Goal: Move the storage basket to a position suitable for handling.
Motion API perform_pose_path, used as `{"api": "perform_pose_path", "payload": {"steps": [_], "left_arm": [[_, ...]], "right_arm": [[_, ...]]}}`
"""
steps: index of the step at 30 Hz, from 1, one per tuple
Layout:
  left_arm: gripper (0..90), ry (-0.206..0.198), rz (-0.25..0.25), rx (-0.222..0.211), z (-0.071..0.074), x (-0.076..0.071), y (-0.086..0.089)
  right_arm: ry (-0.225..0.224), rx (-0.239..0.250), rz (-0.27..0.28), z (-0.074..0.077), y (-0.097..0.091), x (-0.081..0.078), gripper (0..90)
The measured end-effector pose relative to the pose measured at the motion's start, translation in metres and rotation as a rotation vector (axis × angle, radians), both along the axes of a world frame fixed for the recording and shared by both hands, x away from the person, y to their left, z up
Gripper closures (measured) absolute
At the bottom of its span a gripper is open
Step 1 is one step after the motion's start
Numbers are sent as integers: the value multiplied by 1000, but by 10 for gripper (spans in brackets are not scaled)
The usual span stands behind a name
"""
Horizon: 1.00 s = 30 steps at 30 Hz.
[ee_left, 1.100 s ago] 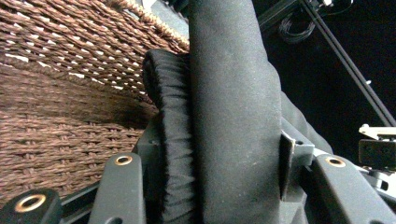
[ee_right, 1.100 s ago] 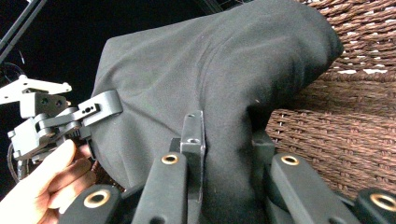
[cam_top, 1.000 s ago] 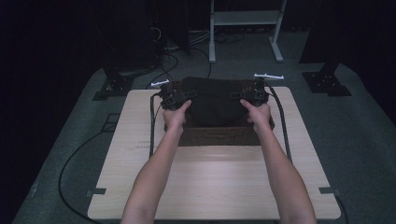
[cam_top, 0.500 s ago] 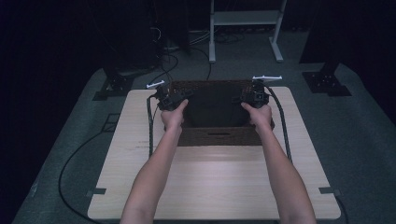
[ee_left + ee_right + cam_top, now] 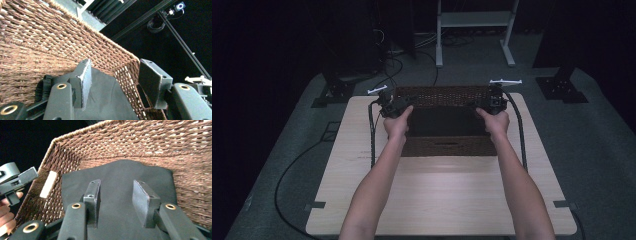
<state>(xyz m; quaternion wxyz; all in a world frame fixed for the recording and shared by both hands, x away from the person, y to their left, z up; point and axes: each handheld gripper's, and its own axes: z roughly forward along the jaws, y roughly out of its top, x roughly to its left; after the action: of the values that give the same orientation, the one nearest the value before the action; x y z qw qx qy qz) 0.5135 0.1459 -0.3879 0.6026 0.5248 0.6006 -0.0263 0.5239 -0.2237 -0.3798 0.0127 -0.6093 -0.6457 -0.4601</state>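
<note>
Wicker basket (image 5: 447,146) holding dark cloth (image 5: 117,195) sits on wooden table (image 5: 437,195)

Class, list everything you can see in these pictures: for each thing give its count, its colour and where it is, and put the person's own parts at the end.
Rectangular woven wicker basket: one, brown, at the far middle of the table.
Flat dark cloth: one, black, lying on the basket's floor.
Light wooden table: one, pale wood, middle of the high view.
White metal stand: one, white, on the floor beyond the table.
Black cables: several, black, trailing over the table's sides and the floor.
Left gripper: one, black, jaws open at the basket's left end.
Right gripper: one, black, jaws open over the cloth at the basket's right end.
Forearms: two, bare, entering from the bottom of the high view.
</note>
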Motion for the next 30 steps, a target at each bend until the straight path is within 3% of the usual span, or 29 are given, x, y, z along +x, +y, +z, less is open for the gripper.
{"api": "perform_pose_path", "payload": {"steps": [11, 30], "left_arm": [[413, -23, -28, 6, 7, -7, -3], [365, -54, -74, 7, 16, -30, -1]], "right_arm": [[-4, 61, 11, -1, -13, -8, 501], [-48, 100, 85, 4, -27, -38, 426]]}}
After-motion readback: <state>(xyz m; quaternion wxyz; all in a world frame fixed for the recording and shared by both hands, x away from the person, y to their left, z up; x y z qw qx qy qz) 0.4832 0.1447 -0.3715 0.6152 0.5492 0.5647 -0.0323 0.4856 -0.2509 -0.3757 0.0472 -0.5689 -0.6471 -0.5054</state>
